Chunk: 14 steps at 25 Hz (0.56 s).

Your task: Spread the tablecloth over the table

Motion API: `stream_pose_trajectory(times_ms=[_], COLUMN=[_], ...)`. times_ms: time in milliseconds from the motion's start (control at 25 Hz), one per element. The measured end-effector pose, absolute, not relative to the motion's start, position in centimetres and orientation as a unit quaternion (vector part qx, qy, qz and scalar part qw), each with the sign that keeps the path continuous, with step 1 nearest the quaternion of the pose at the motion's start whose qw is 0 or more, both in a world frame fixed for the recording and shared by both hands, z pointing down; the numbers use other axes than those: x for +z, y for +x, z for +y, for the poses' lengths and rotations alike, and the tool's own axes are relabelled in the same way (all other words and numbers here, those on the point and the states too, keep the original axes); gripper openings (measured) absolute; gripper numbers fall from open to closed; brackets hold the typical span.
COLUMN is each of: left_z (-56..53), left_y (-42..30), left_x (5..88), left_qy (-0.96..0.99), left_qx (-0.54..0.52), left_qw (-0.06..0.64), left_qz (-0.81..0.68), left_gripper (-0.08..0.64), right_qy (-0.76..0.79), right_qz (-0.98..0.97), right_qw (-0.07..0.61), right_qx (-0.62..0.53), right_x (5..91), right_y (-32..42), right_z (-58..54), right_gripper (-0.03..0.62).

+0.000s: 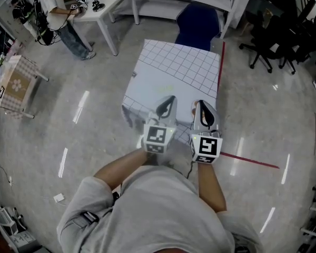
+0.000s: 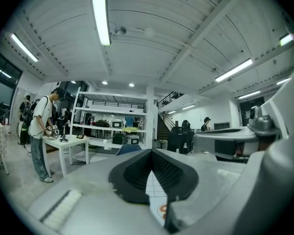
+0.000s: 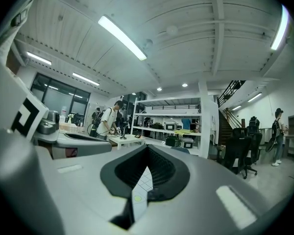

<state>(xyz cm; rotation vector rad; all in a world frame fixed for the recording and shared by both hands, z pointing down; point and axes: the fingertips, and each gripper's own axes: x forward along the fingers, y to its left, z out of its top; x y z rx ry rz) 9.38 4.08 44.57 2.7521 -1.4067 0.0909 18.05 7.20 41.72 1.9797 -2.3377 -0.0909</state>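
The white squared tablecloth (image 1: 174,70) is lying over a small desk hidden under it, right in front of the person; its far part is lying flat, and its near left corner is hanging down in folds.

The left gripper (image 1: 169,100) is reaching over the near edge of the tablecloth; its fingers are pressed together and are pinching a strip of the cloth, which is showing between them in the left gripper view (image 2: 156,187).

The right gripper (image 1: 200,105) is sitting just beside the left one, at the same near edge; its fingers are also shut tight and are pinching the cloth, and a thin strip of it is peeking out between them in the right gripper view (image 3: 140,186).

A blue chair (image 1: 198,21) is standing just past the far edge of the tablecloth; a long white desk (image 1: 106,8) is standing off past its far left corner, and another person (image 1: 57,10) is standing at that desk; black office chairs (image 1: 276,41) are sitting well off to the far right of the tablecloth.
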Motion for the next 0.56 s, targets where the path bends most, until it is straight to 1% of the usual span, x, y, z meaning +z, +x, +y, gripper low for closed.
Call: stream_pose_trajectory(times_ms=[560], left_z=[5.4], left_y=[10.4], left_x=[45.0], left_qy=[0.898], left_qx=[0.039], left_qw=[0.023], left_qz=[-0.438], left_gripper=[0.021], right_qy=[0.64], right_qz=[-0.766], right_qw=[0.039], right_qx=[-0.043], right_x=[40.7], right_y=[17.6], right_z=[8.0], right_gripper=[0.006])
